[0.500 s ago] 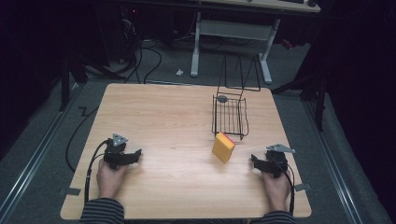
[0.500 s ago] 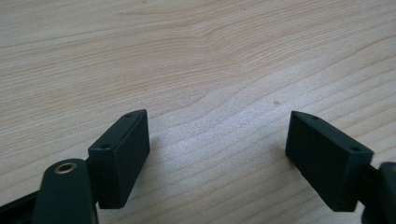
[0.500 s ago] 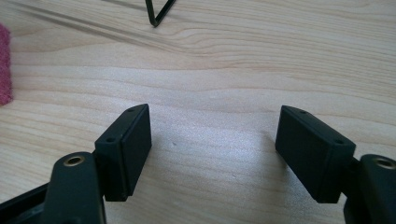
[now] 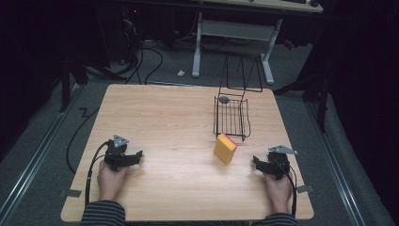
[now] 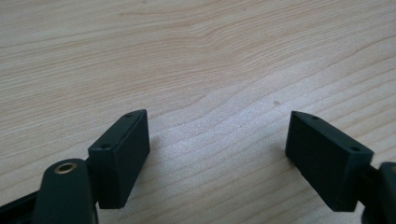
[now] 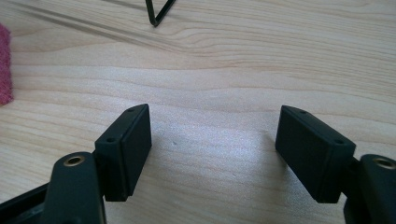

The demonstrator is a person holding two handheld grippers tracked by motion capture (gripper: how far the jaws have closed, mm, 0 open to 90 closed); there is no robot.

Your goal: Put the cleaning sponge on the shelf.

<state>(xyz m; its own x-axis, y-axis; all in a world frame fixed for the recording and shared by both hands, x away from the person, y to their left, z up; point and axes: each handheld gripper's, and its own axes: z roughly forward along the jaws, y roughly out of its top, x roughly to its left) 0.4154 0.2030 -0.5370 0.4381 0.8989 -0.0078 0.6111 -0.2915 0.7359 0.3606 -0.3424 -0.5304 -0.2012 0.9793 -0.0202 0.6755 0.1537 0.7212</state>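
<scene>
A: Two grippers rest on the pale wood-grain table [image 4: 179, 117]: left gripper [image 4: 137, 157] at 8 o'clock, right gripper [image 4: 256, 163] at 4 o'clock. Jaws?

B: Both spread wide, empty; flat black pads [image 5: 122, 154].

A: The sponge [image 4: 225, 149]?

B: Yellow block, at 5 o'clock, touching the black wire basket [image 4: 231, 117]. The right gripper view shows its fuzzy pink face [image 6: 4, 65].

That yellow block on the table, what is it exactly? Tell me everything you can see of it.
The yellow block looks like a kitchen sponge: a soft yellow slab with a thin pink-red scouring layer on its far face. It seems to stand on edge on the wooden table, tilted, close against the near end of the black wire basket. Neither gripper touches it.
</scene>
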